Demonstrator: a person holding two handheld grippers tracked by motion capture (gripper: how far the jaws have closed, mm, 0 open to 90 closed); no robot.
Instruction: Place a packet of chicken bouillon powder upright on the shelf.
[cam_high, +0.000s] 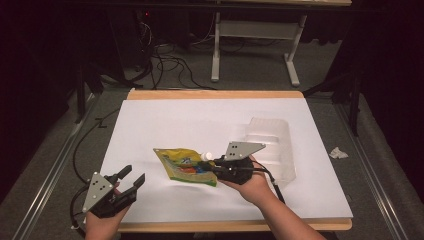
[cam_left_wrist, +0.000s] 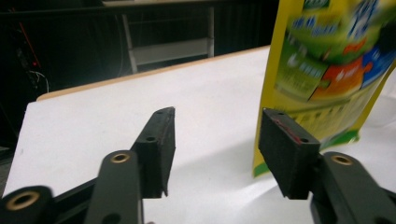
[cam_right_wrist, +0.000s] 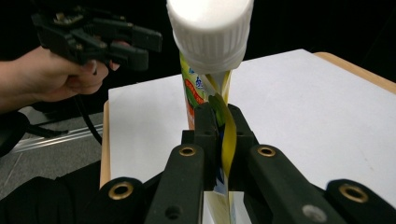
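Note:
A yellow-green spouted pouch (cam_high: 182, 167) with a white screw cap (cam_high: 208, 155) hangs just above the white table sheet (cam_high: 165, 125), near its middle. My right gripper (cam_high: 206, 165) is shut on the pouch's edge beside the spout. The right gripper view shows the jaws (cam_right_wrist: 219, 126) pinching the pouch's yellow film (cam_right_wrist: 228, 140) below the cap (cam_right_wrist: 210, 28). My left gripper (cam_high: 132, 176) stands open at the table's front left corner, apart from the pouch. In the left gripper view the gripper (cam_left_wrist: 215, 144) has nothing in its gap, and the pouch (cam_left_wrist: 327, 70) hangs past the right jaw.
A clear plastic tray (cam_high: 272, 137) lies on the sheet right of the right hand. A crumpled white scrap (cam_high: 338, 152) sits off the sheet at the right. A white table frame (cam_high: 255, 45) and cables stand on the floor beyond the far edge.

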